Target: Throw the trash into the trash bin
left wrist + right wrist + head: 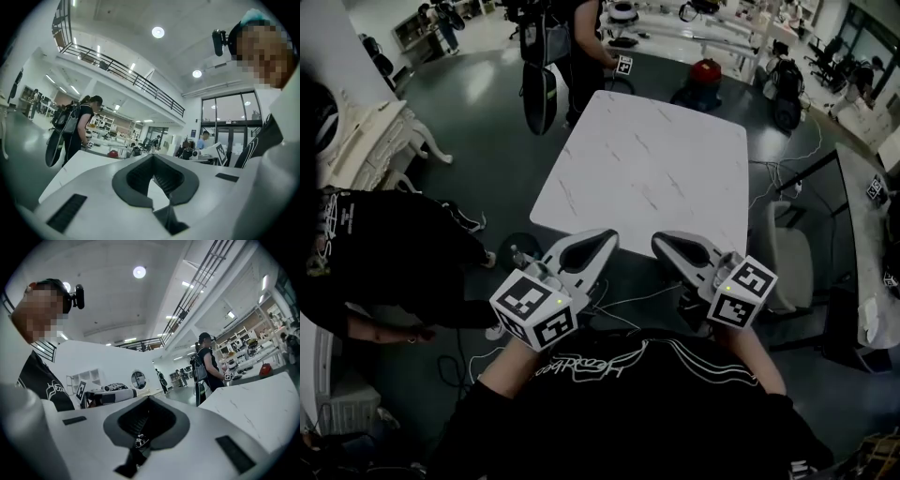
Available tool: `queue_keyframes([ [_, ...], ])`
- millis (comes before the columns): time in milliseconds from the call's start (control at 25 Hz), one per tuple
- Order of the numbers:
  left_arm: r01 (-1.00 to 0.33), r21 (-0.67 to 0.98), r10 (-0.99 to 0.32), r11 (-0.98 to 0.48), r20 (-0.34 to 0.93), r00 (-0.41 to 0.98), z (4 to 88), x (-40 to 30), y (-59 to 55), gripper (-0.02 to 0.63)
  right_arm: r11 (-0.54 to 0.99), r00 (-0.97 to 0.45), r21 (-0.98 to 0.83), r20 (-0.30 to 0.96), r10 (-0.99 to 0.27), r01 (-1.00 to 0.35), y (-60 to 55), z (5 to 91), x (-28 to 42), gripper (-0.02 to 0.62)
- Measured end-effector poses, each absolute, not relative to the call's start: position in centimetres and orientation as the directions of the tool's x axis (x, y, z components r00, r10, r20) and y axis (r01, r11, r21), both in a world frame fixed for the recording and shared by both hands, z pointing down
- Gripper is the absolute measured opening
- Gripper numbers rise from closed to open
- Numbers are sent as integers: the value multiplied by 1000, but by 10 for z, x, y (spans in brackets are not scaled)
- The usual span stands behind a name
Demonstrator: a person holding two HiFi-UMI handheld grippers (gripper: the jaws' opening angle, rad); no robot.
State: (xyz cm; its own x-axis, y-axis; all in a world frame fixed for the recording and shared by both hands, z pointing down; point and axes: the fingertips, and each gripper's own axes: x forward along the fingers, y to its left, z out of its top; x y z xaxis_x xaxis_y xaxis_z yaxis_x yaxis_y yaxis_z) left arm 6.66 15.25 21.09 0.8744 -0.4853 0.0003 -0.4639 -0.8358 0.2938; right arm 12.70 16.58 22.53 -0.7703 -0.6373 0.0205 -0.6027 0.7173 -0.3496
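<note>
The dark floor (487,141) of a large hall fills most of the head view, and a white marble-patterned tabletop (647,169) stands in the middle of it, with nothing lying on it. A person in black (384,253) is at the left, a second person (581,56) stands at the far end of the tabletop, and a pale chair (787,258) sits just beside its right edge.

Both tools are held close to the wearer's chest, off the near edge of the tabletop. The left gripper (605,242) has its fingers (132,177) pressed together with nothing between them. The right gripper (666,244) is closed too; a small patterned speck (138,441) shows in the slot behind its fingers (124,420) — too small to name, and it does not look held.

Neither the trash nor the trash bin appears in any view, so I cannot say where they are. With the tabletop bare and both grippers empty, the throwing is most likely already finished — or not under way at all; nothing left to pick up is visible here.
</note>
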Motion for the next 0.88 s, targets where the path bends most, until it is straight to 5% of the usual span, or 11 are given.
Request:
queue_keyframes([
  [880,-493,287,-505,-822,36,862,212,85,160,6,724,-766,-323,4,-643,-609,173,235,141,31],
])
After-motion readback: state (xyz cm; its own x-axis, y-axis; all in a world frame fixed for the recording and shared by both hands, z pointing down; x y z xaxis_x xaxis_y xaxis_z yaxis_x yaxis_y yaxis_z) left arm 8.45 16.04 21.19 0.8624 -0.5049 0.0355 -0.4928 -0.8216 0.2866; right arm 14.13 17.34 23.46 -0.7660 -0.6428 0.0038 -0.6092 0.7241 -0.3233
